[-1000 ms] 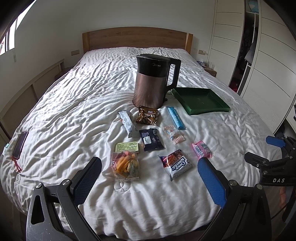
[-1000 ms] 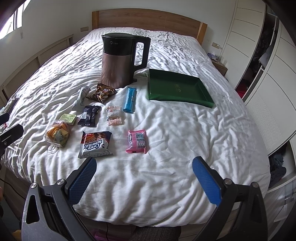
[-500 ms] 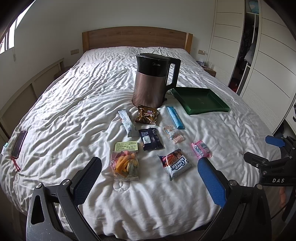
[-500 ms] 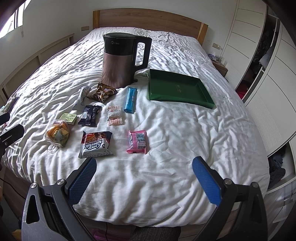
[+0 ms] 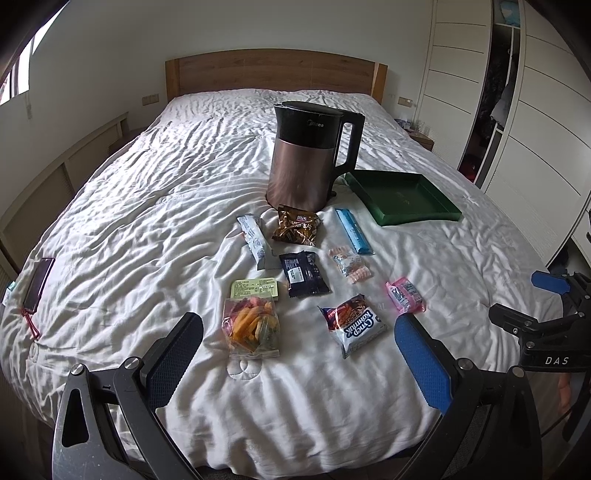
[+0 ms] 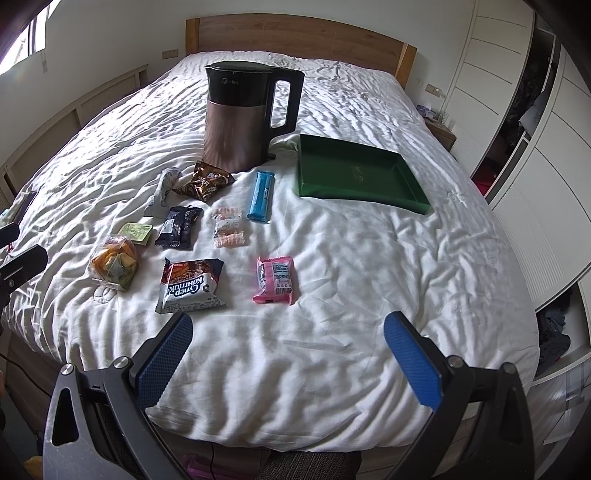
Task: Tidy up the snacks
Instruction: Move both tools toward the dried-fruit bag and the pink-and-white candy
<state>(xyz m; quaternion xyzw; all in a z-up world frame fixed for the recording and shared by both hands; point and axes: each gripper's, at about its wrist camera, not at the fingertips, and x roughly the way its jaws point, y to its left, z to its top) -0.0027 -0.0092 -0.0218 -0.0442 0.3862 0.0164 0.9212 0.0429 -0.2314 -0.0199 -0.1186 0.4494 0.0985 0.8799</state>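
Bed: rumpled white quilt. Kettle: upright, coppery cylinder, black top. Tray: green, rectangular, shallow, beside kettle. Snacks: crinkly white-and-brown packet, glossy pink pouch, slim blue bar, scattered near kettle. Left gripper, right gripper: textured pads spread wide, holding nothing.

A wide bed under a rumpled white quilt fills the room, its wooden headboard against a plain pale wall. White panelled wardrobes line the right side, one section open. Daylight enters through a window at upper left.
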